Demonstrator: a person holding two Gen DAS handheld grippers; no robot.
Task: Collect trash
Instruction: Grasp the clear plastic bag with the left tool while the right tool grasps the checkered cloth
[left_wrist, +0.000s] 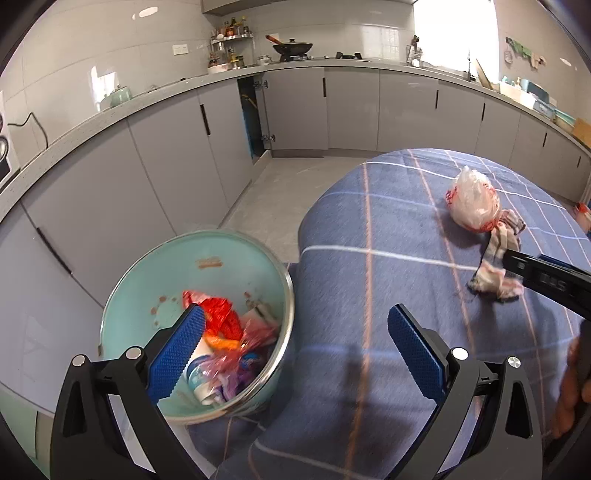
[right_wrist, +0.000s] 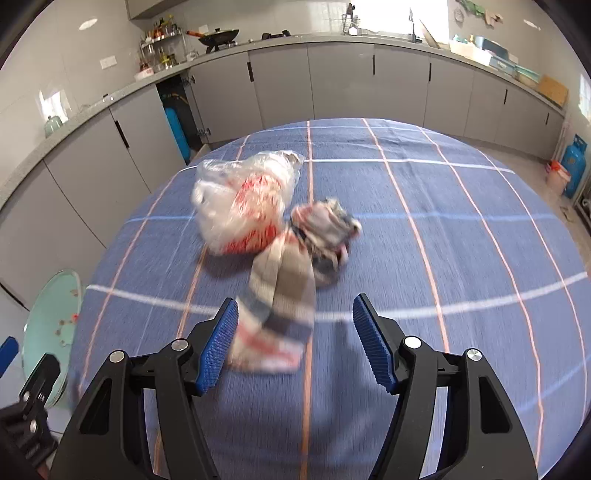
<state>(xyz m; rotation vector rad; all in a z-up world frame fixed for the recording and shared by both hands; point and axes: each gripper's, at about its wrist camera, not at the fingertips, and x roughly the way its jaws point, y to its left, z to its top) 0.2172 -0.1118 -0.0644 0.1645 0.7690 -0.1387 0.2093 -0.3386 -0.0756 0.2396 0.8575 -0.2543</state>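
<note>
Overhead, grey cabinets (right_wrist: 340, 81) ring checked tablecloth (right_wrist: 461, 229) (blue).

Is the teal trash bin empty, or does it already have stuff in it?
Partly filled. The teal bin holds red plastic and other wrappers at its bottom; much of its inner wall still shows.

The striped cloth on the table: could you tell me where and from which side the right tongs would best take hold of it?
Probably the near end of the cloth. It lies as a long flattened strip running toward the right tongs, whose jaws stand open with that end already between them. Coming from the near side keeps clear of the plastic bag touching the far, bunched end.
</note>
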